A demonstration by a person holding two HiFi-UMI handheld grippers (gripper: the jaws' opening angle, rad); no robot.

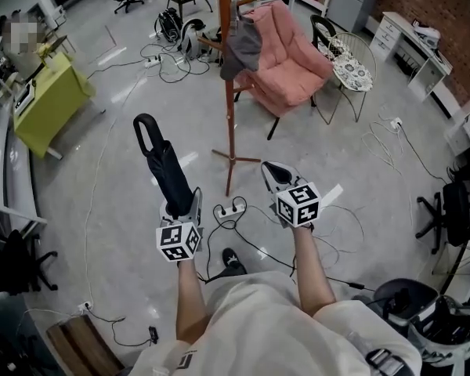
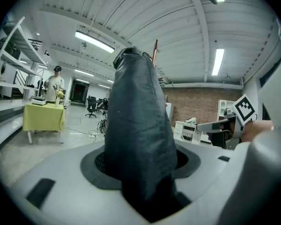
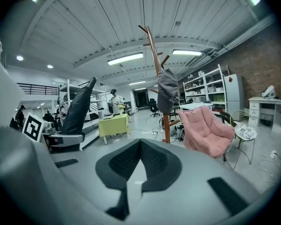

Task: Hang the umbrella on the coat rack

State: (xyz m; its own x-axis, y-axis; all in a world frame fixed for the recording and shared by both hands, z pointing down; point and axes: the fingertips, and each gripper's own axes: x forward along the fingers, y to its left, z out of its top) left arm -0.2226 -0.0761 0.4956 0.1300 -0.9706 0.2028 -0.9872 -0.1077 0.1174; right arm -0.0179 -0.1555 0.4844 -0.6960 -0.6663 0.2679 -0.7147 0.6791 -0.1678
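White left tongs [image 1: 183, 199], right tongs [image 1: 271, 169], black-and-white marker cubes [image 1: 178, 241], cream clothing [image 1: 258, 319]

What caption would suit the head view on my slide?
Left hand-held gripper holds a folded black umbrella in front of the wooden coat rack; right hand-held gripper is empty.

Grey floor [image 1: 360, 163], coat rack [image 1: 229, 116], pink chair [image 1: 294, 61], poss. pwr strip [image 1: 229, 208]
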